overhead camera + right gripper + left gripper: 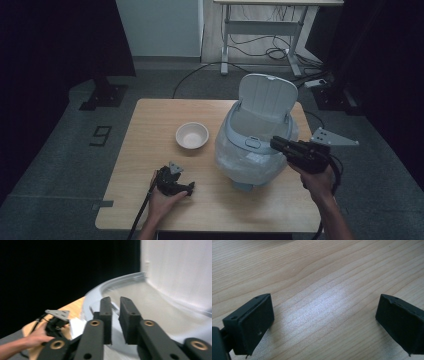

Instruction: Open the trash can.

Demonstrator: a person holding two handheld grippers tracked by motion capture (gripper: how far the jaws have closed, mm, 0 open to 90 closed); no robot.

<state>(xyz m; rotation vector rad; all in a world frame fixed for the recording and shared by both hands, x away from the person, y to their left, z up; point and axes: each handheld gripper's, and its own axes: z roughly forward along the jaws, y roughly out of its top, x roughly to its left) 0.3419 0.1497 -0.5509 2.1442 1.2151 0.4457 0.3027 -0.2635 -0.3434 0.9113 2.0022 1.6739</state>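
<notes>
— Where is the rice cooker [252,150] relative to the right gripper [276,143]?

— Directly ahead of it and below its tips, at the pot's front rim. The lid [266,96] stands upright beyond the tips, hinged at the far side; the body sits upright on the table [150,165].

— Its jaws?

— A narrow gap, nothing between them.

— And the left gripper [324,315]?

— Jaws wide apart, empty, resting on bare wood. The white bowl [192,135] lies beyond it, well apart.
</notes>
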